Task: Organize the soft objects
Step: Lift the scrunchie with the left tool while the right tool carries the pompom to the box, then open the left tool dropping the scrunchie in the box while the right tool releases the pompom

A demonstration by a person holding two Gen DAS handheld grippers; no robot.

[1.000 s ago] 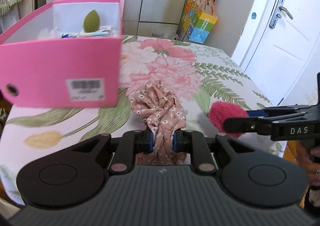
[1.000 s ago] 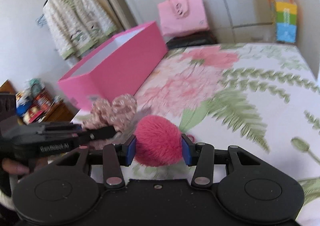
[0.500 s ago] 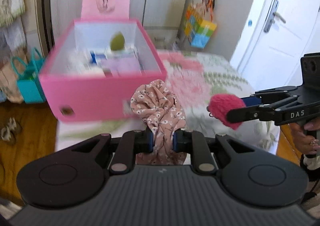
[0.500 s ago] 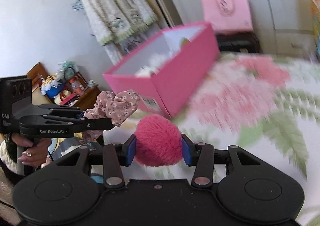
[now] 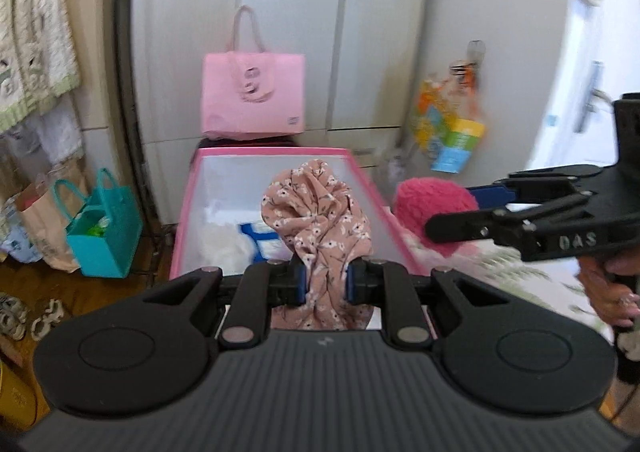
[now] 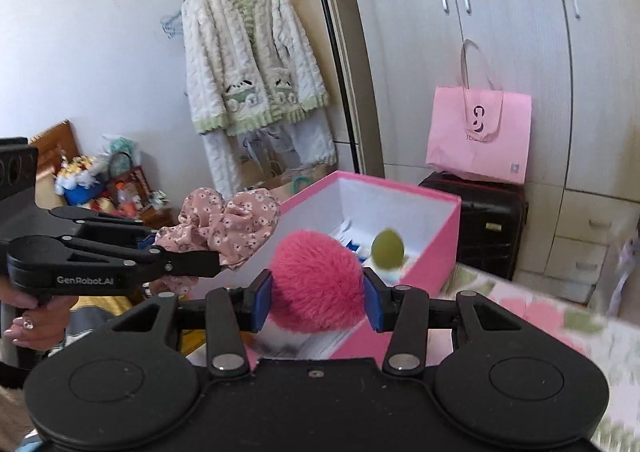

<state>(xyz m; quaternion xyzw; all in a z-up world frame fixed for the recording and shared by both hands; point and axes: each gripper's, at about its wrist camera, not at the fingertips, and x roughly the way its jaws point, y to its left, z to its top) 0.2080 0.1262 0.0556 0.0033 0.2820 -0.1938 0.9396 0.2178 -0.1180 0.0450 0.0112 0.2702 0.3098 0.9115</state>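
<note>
My left gripper is clamped on the floral scrunchie, held above the open pink box, which lies toward 12 o'clock. My right gripper squeezes the pink pompom between its blue pads, the box at 1 o'clock. Inside the box: a green egg-shaped sponge and white items, blurred.

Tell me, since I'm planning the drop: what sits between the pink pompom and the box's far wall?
In the right wrist view, a green egg-shaped sponge between pink pompom and the pink box wall.
</note>
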